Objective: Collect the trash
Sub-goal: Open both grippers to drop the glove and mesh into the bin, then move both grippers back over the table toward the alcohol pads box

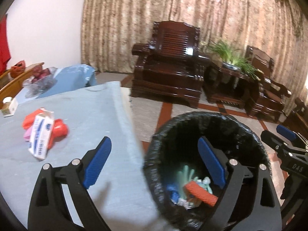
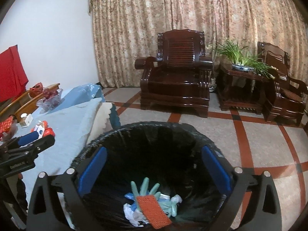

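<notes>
Where bin (image 2: 115, 134) gapes: orange sponge (image 2: 154, 211) tops trash.

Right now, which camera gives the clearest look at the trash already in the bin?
The right wrist view: it looks straight into the bin, showing the green glove and orange sponge sharply. The left wrist view shows them blurred and partly behind a finger.

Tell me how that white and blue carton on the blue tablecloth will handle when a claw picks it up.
The carton has an opened, bent top, so it is probably empty and light. Thin card would likely crush under a hard squeeze. It leans on the red plastic, so it may tip when nudged.
</notes>
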Demonstrator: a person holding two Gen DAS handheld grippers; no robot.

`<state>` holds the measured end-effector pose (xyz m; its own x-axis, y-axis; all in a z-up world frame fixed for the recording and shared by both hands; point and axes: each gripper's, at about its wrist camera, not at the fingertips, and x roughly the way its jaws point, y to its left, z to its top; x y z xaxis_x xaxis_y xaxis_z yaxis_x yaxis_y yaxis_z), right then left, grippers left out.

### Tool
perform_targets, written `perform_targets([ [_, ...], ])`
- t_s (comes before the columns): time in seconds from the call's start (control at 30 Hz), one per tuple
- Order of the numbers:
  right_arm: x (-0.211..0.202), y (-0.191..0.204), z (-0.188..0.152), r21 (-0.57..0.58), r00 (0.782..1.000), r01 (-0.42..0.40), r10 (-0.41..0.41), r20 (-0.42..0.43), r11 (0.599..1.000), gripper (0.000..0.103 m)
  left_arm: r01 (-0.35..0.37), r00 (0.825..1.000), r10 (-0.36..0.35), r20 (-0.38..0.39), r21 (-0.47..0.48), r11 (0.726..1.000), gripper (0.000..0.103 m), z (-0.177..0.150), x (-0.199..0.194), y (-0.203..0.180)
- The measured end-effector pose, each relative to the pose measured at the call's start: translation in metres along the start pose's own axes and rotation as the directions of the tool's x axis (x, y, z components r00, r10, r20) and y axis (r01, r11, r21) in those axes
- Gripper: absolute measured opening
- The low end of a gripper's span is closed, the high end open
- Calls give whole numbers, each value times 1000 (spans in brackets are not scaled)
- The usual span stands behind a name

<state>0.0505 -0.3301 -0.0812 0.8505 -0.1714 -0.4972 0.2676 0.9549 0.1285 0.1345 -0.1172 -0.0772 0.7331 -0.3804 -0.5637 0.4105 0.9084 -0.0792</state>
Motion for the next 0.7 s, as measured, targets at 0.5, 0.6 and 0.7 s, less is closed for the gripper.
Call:
perform_targets([
  [0.5,26,112,3,-128,983,-178,181,19,976,97,-238,971,240,4,-108,965,91,-15,-32,119],
  [0.6,39,140,1,-150,978,-208,210,1,967,97,-282,959,284,-2,-126,951,91,-15,-29,147],
  [0.7,47,159,1,-164,974,-224,227,-3,961,97,-314,949,316,-15,-145,938,91,-14,-24,174],
])
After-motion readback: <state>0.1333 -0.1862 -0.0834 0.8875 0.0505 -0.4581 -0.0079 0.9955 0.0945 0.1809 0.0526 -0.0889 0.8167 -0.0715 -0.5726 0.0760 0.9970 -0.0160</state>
